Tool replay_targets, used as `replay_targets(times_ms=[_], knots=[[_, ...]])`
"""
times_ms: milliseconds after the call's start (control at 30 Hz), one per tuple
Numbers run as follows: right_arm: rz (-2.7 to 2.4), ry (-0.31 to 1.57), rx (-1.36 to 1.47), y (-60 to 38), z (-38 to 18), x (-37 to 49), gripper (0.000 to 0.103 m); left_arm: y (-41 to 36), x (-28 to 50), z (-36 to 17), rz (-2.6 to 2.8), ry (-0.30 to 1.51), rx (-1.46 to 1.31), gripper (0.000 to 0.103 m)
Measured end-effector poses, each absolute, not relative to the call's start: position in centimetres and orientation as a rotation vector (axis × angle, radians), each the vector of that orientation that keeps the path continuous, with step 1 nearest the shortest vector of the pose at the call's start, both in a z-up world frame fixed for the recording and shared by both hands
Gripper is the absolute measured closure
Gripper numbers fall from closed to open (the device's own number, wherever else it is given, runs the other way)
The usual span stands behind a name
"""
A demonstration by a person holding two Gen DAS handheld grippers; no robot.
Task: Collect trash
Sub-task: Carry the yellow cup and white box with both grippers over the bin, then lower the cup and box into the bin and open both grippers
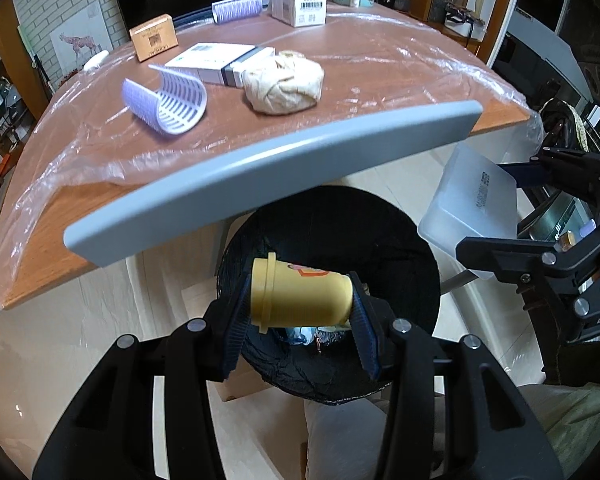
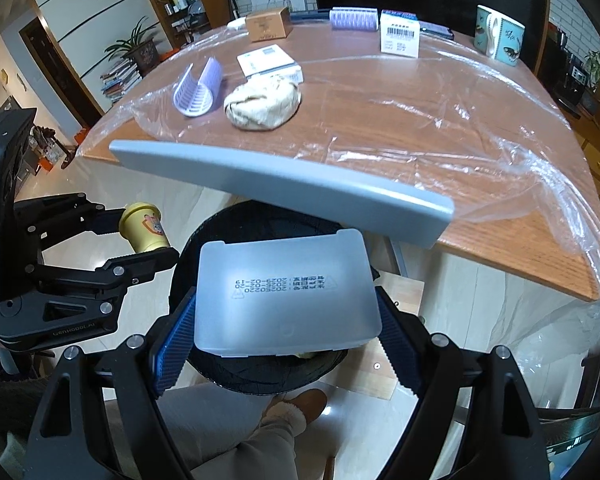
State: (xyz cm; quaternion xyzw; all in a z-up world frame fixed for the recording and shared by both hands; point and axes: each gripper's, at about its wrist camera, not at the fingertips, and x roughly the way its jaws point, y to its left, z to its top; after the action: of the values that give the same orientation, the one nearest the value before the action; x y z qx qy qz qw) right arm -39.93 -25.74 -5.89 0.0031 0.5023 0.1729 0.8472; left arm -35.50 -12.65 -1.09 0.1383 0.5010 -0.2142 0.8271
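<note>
My left gripper (image 1: 300,300) is clamped on a yellow cup (image 1: 300,296), held sideways right above the black-lined trash bin (image 1: 400,240). My right gripper (image 2: 288,332) grips a frosted plastic box (image 2: 288,292), also over the bin mouth, just right of the cup. A grey bar (image 1: 272,176) crosses above the bin. Past the bin, on the plastic-covered table (image 1: 380,80): crumpled paper wad (image 1: 284,82), purple curved rack (image 1: 168,104), white carton (image 1: 220,62) touching the wad. Some scraps already show inside the bin.
</note>
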Motion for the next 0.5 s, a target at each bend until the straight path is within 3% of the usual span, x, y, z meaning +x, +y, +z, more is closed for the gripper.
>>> replay_targets(times_ms=[500], knots=[[0.383,1.121,-0.015,-24.2,-8.7,-38.8,0.022,-13.0,-35.1,-4.0,-0.436,1.127,0.326,0.056]])
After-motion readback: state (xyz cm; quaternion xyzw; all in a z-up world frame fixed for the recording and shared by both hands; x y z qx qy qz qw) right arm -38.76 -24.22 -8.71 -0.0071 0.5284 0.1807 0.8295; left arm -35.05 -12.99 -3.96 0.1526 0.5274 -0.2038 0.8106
